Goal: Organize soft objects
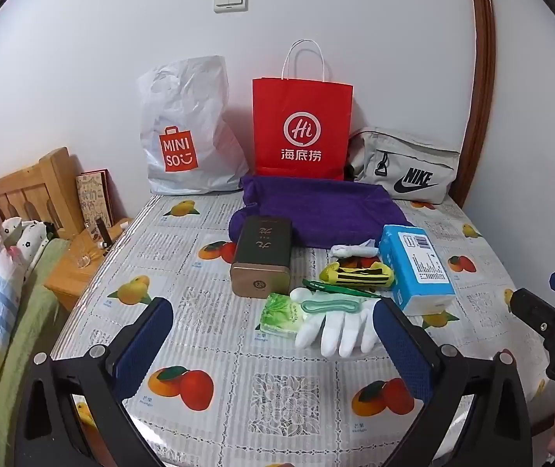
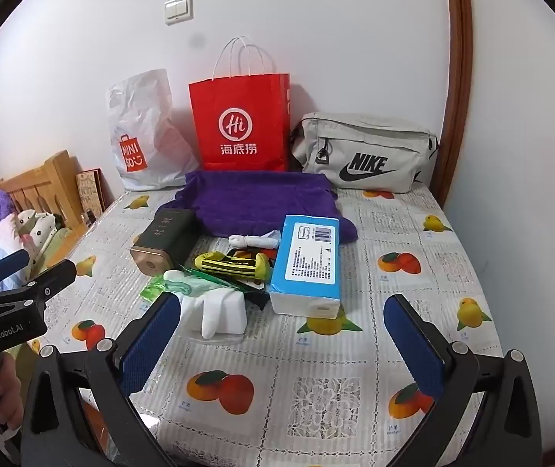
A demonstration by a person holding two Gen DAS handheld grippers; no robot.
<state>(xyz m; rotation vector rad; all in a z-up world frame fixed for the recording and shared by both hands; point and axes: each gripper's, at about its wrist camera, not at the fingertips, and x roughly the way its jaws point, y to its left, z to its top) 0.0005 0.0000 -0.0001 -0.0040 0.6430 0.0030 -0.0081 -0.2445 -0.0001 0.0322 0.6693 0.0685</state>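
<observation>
left gripper [image 1: 273, 344]: spread wide, nothing held, hung over table [image 1: 238, 381]
right gripper [image 2: 281, 340]: spread wide, nothing held
glove [image 1: 334, 329]: laid mid-table, beside tissue box [image 1: 417, 268]
towel [image 1: 316, 210]: spread before red bag [image 1: 302, 128]
socks [image 1: 359, 272]: between glove and towel

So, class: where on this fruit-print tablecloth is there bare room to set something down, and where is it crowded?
Free: the near strip of tablecloth in front of the white glove; the left side beside the tin; the right side beyond the blue tissue pack. Crowded: the middle cluster, and the back row of bags behind the purple towel.
</observation>
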